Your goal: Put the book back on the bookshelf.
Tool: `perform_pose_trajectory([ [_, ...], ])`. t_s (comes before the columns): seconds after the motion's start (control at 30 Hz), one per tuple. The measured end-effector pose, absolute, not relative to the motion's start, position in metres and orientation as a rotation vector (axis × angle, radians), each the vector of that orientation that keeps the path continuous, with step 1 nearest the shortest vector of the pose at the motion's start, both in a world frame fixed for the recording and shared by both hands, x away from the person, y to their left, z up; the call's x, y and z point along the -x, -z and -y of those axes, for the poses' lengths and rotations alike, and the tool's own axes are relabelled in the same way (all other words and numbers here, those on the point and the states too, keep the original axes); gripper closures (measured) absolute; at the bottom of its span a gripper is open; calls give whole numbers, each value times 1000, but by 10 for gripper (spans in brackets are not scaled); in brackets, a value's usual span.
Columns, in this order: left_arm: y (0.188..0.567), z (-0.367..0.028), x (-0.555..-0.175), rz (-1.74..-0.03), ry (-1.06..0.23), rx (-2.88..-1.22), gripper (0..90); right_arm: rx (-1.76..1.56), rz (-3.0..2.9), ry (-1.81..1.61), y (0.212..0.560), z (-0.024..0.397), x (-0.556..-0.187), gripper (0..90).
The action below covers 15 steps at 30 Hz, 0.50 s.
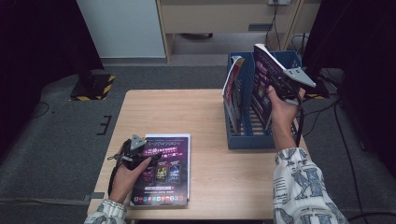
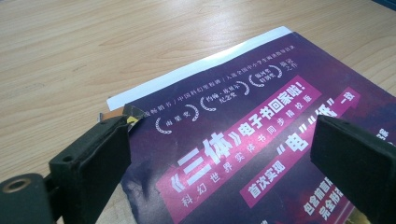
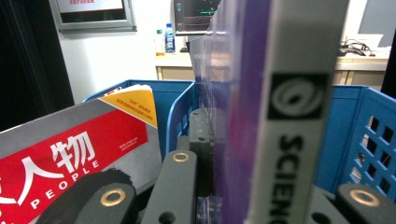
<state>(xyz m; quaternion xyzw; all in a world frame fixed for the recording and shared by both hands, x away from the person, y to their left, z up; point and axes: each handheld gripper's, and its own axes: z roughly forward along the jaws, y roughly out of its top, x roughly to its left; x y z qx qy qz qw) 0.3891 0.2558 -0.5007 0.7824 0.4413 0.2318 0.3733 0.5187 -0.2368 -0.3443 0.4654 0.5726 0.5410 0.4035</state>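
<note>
A purple magazine [image 1: 164, 168] lies flat on the wooden table [image 1: 205, 116], near its front left edge. My left gripper [image 1: 148, 156] rests over its top left corner. In the left gripper view my left gripper [image 2: 224, 135] is open, its jaws wide apart above the cover [image 2: 261, 93]. My right gripper [image 1: 276, 85] is shut on a second purple magazine [image 1: 262, 77], held upright over the blue file rack [image 1: 247, 140]. In the right gripper view the held magazine's spine [image 3: 289, 93] rises between the jaws of my right gripper [image 3: 233, 191].
A red and grey "People" magazine [image 1: 232, 88] [image 3: 70, 158] stands tilted in the rack's left slot. The rack's blue lattice wall [image 3: 369, 135] is to the right of the held magazine. Bare tabletop [image 2: 70, 56] lies between the flat magazine and the rack.
</note>
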Motion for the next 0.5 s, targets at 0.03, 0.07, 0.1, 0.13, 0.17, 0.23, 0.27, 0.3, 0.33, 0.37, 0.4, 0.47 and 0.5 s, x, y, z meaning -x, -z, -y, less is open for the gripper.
perform_pose_trajectory([
  [0.03,501,-256,-389,-1130,-594,-2005,48,-1174,-1447,-1368,345,237,-519,826],
  [0.07,501,-256,-389,-1130,-593,-2005,48,-1177,-1448,-1366,346,237,-519,826],
  [0.1,501,-256,-389,-1129,-593,-2005,48,-1181,-1446,-1369,347,237,-520,826],
  [0.13,501,-256,-389,-1129,-593,-2005,48,-1184,-1444,-1369,348,237,-520,826],
  [0.17,501,-256,-389,-1129,-593,-2005,48,-1190,-1436,-1368,349,238,-521,826],
  [0.23,501,-256,-389,-1129,-593,-2005,48,-1196,-1420,-1354,352,237,-521,826],
  [0.27,500,-256,-389,-1129,-594,-2004,48,-1195,-1421,-1357,353,237,-521,826],
  [0.3,500,-256,-389,-1129,-593,-2004,48,-1194,-1423,-1354,355,237,-522,826],
  [0.33,500,-256,-389,-1130,-593,-2004,48,-1192,-1419,-1344,356,237,-522,826],
  [0.37,500,-256,-389,-1130,-594,-2004,49,-1194,-1420,-1345,358,237,-522,826],
  [0.4,500,-256,-389,-1129,-594,-2004,49,-1195,-1421,-1343,359,237,-522,826],
  [0.47,501,-256,-389,-1129,-593,-2006,49,-1193,-1419,-1337,360,236,-522,826],
  [0.5,501,-256,-389,-1128,-594,-2007,49,-1190,-1414,-1327,362,236,-522,826],
])
